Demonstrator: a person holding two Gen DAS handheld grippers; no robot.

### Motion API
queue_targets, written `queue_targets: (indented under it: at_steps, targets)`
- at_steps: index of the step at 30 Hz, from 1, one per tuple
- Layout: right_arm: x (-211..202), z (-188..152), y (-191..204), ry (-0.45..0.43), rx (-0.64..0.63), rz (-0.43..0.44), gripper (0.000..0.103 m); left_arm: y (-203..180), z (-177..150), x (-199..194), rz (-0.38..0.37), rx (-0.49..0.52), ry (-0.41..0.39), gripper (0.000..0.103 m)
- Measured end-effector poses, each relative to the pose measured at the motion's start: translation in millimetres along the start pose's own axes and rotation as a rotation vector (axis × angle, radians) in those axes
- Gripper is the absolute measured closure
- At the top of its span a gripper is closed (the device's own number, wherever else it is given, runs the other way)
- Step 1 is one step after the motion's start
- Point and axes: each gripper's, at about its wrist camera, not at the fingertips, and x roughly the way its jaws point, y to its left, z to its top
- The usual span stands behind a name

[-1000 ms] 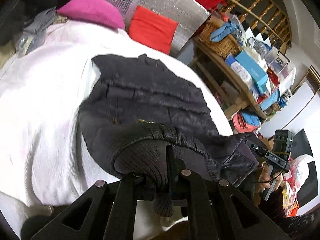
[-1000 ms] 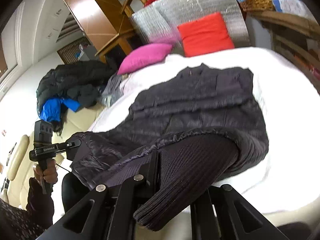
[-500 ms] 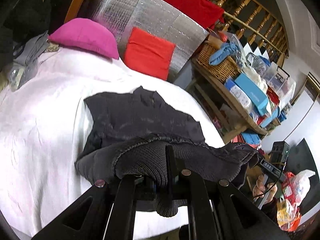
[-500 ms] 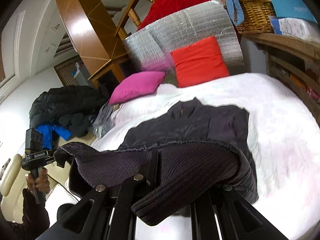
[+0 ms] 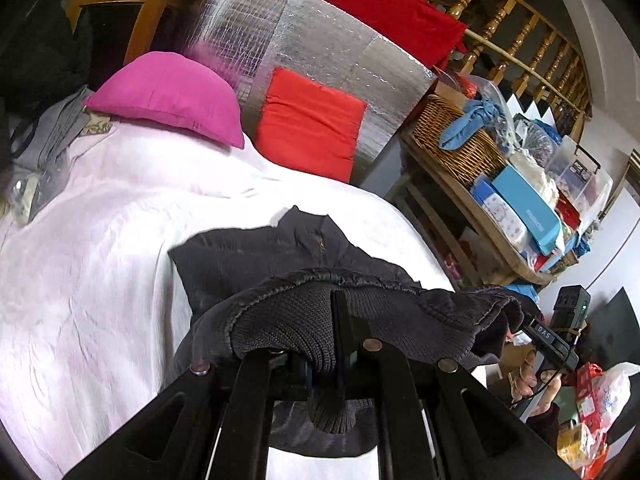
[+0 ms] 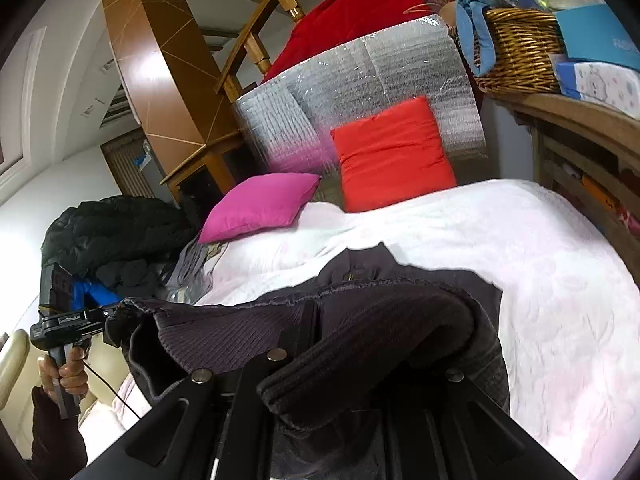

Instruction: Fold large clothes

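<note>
A dark quilted jacket (image 5: 256, 256) lies on a bed with a white cover (image 5: 100, 280), collar toward the pillows. My left gripper (image 5: 340, 320) is shut on the jacket's ribbed hem (image 5: 288, 324) at one corner. My right gripper (image 6: 316, 328) is shut on the other hem corner (image 6: 380, 332). Both hold the hem lifted above the bed, stretched between them over the jacket's body (image 6: 360, 268). The other gripper shows in each view, the right one (image 5: 548, 336) and the left one (image 6: 80, 316). The fingertips are hidden in the cloth.
A pink pillow (image 5: 168, 100) and a red pillow (image 5: 312, 120) lie at the head, against a silver foil panel (image 5: 320, 40). A wooden shelf with a wicker basket (image 5: 456, 140) and boxes stands right of the bed. A pile of dark clothes (image 6: 112, 232) lies on the left.
Both grippers have carried the lifted hem up and toward the collar. Less of the jacket's body shows flat on the bed than before.
</note>
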Motion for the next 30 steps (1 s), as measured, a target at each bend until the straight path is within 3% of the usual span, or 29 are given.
queue_targets:
  at_steps: [18, 30]
  targets:
    - [117, 82, -37, -0.018, 0.012, -0.082, 0.093, 44, 96, 108, 0.074, -0.011, 0.056, 0.094]
    - [205, 92, -89, 0.025, 0.055, -0.189, 0.094, 70, 126, 197, 0.139, -0.034, 0.112, 0.094]
